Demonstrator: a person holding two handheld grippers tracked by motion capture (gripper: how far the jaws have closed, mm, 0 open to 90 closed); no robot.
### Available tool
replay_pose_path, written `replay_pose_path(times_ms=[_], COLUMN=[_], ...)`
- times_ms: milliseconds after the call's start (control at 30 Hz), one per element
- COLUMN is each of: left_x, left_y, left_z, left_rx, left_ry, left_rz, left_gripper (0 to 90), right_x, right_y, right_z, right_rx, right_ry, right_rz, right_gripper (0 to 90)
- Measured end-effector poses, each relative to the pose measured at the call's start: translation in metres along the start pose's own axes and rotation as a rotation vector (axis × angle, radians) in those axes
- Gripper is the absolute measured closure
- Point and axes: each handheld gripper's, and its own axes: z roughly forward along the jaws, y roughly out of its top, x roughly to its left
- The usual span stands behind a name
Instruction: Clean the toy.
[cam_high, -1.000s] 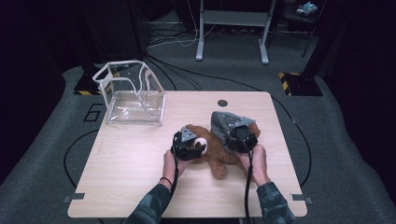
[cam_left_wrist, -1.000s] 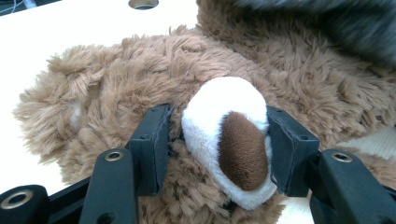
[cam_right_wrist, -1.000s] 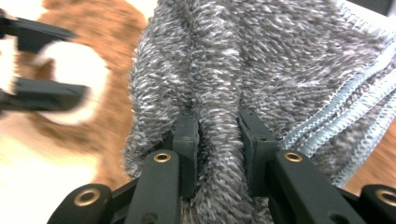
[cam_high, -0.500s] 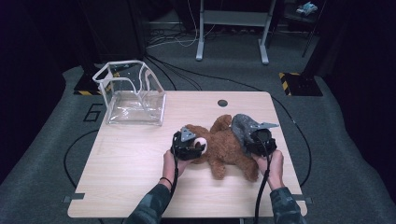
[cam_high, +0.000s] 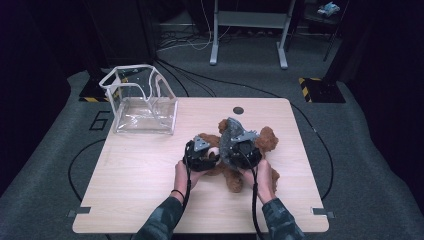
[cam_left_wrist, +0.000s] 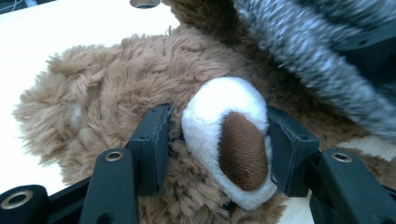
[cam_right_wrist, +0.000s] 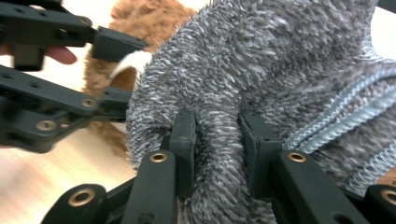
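Note:
A brown teddy bear (cam_high: 267, 139) lies on the wooden table (cam_high: 140, 180). My left gripper (cam_high: 202, 152) is shut on its white muzzle (cam_left_wrist: 224, 135), with the black pads pressing on both sides of the brown nose. In the left gripper view, the left gripper (cam_left_wrist: 219, 140) sits low on the bear's (cam_left_wrist: 140, 70) head. My right gripper (cam_high: 242, 150) is shut on a fold of a grey fuzzy cloth (cam_high: 230, 131). The right gripper (cam_right_wrist: 219, 140) holds this cloth (cam_right_wrist: 261, 60) over the bear's body, right beside the left gripper's jaws.
A clear plastic box (cam_high: 142, 100) with a white rim stands open at the table's back left. A dark round hole (cam_high: 238, 110) is in the tabletop behind the bear. Cables trail from both grippers towards the front edge.
The right gripper swung out to the right with the grey cloth, then came back left over the bear, close to the left gripper. The left gripper stayed on the muzzle.

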Motion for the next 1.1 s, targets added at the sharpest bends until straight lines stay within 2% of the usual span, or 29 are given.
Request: replay_pose_path(times_ms=[67, 333, 367, 400, 500, 567, 700, 767, 833, 967, 1100], left_x=[0.000, 0.000, 0.000, 0.000, 0.000, 0.001, 0.003, 0.003, 0.003, 0.003, 0.004], left_y=[0.000, 0.001, 0.001, 0.001, 0.003, 0.003, 0.003, 0.004, 0.003, 0.004, 0.004], left_z=[0.000, 0.001, 0.001, 0.001, 0.002, 0.002, 0.003, 0.003, 0.003, 0.003, 0.003], left_rx=[-0.003, -0.003, -0.003, -0.002, 0.003, 0.008, 0.007, 0.008, 0.005, 0.009, 0.020], left_ry=[-0.001, -0.004, -0.004, -0.004, -0.005, -0.006, -0.014, -0.010, -0.011, -0.011, -0.017], left_rz=[-0.004, -0.017, -0.017, -0.016, -0.024, -0.026, -0.040, -0.039, -0.040, -0.040, -0.030], left_gripper=[45.5, 45.5, 45.4, 45.5, 45.4, 45.4, 45.5, 45.5, 45.5, 45.4, 45.5], right_x=[-0.005, -0.040, -0.040, -0.049, -0.062, -0.063, -0.050, -0.037, -0.021, 0.006, 0.018], right_y=[-0.003, -0.026, -0.026, -0.034, -0.043, -0.044, -0.036, -0.028, -0.022, -0.013, -0.015], right_z=[-0.003, -0.022, -0.022, -0.024, -0.023, -0.025, -0.037, -0.042, -0.040, -0.023, -0.001], right_rx=[-0.001, -0.007, -0.007, 0.004, 0.014, 0.018, -0.023, -0.059, -0.071, -0.043, 0.000], right_ry=[0.004, -0.054, -0.054, -0.089, -0.112, -0.122, -0.120, -0.071, -0.047, -0.005, -0.023], right_rz=[0.006, 0.081, 0.081, 0.101, 0.131, 0.141, 0.118, 0.092, 0.054, 0.004, -0.019], right_gripper=[70.4, 70.8, 70.8, 70.8, 70.8, 70.7, 70.7, 70.6, 70.5, 70.4, 70.2])
